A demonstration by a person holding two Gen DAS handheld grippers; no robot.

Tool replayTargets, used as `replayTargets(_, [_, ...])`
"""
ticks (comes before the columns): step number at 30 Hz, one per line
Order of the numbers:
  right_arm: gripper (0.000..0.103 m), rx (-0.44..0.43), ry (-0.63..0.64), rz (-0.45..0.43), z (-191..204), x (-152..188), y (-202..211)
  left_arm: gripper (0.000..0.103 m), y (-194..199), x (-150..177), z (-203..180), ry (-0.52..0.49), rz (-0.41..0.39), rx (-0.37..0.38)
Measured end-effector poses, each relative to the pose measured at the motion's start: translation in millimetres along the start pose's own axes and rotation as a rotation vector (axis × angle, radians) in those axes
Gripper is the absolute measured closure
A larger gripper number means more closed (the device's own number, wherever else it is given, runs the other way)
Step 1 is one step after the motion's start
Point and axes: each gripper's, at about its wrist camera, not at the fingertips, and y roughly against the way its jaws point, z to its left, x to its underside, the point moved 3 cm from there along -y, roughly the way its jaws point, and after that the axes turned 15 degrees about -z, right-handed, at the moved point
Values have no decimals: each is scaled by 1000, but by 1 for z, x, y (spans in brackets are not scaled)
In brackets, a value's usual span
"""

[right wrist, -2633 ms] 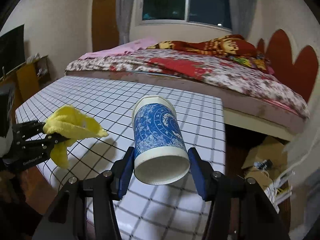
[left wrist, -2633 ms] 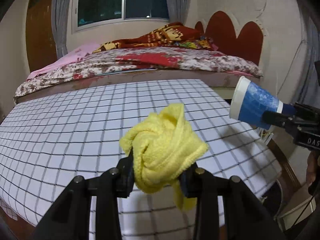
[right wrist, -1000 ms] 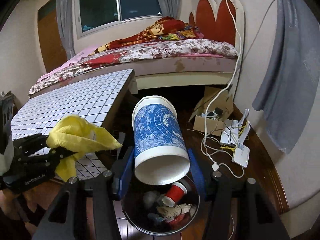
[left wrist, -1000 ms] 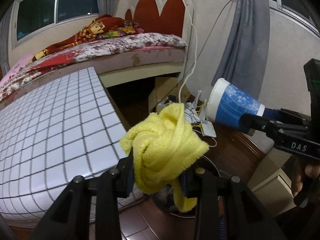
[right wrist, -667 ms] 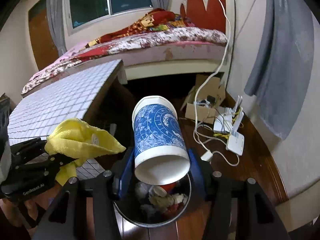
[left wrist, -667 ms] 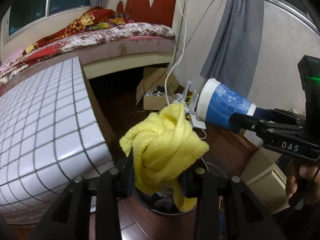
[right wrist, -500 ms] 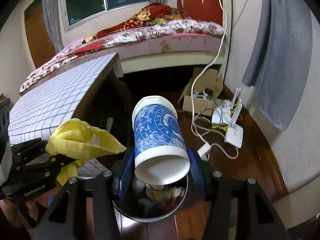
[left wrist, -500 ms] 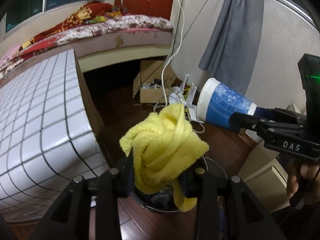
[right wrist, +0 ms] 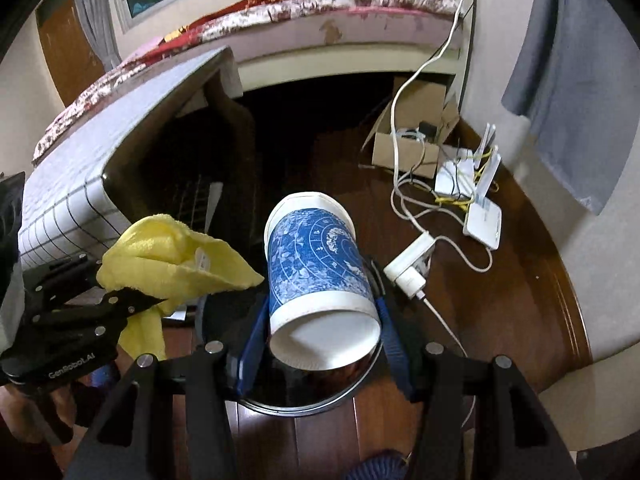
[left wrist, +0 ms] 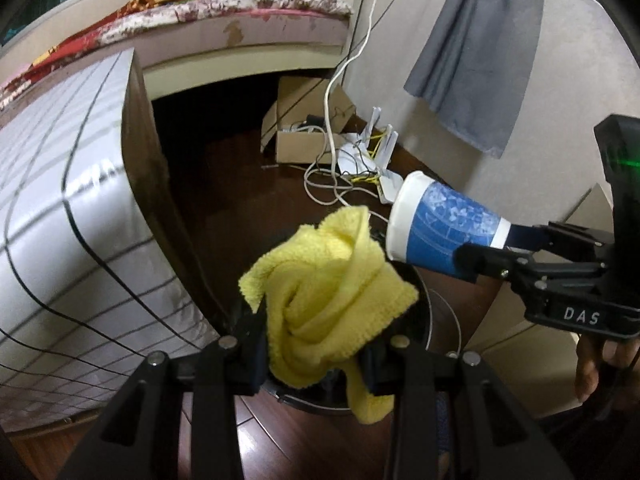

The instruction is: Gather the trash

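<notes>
Cloth (left wrist: 328,292) left of cup (left wrist: 444,232), both above bin (right wrist: 352,388).

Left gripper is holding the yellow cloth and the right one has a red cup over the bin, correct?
Not quite: the cup in the right gripper is blue and white, as the right wrist view shows. The left gripper does hold the yellow cloth, over the bin.

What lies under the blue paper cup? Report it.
Below the blue paper cup, which the right gripper holds, sits a round black trash bin on dark wooden floor. Only its rim and dark inner wall show; cup and jaws cover its contents.
</notes>
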Motion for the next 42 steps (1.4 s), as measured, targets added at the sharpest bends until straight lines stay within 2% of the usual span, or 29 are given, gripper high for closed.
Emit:
replayTargets(6, [47,-16,-1,49,1,10,-18,66,-12,8,2,11,24,14])
replayTargets(8, [46,-33,3,76,3,14,-26,62,-18,12,2,17,33,26])
replayTargets(9, [45,-39,6,90,4,16,-30,58,-22,13,3,25,40,39])
replayTargets(10, [44,-34,18,114,5,19,-36,48,-25,15,4,34,47,46])
replayTargets(11, [39,-3,37,143,3,24,-42,32,-27,17,5,38,56,35])
replayTargets(12, [23,31,51,153,0,27,-46,26,-29,19,8,35,53,13])
replayTargets(13, [17,50,58,154,-2,29,-48,19,-28,20,10,31,45,-7])
replayTargets(16, [8,92,51,179,-12,36,-53,4,-27,24,18,34,44,-60])
replayTargets(17, [1,103,52,183,-13,38,-53,2,-28,26,22,38,48,-82])
replayTargets(22, [1,114,70,190,-11,41,-55,2,-28,35,34,46,64,-124])
replayTargets(31, [1,99,100,201,1,42,-61,2,-23,35,36,33,56,-137])
replayTargets(42, [1,76,115,163,14,31,-53,1,-15,28,43,27,38,-174])
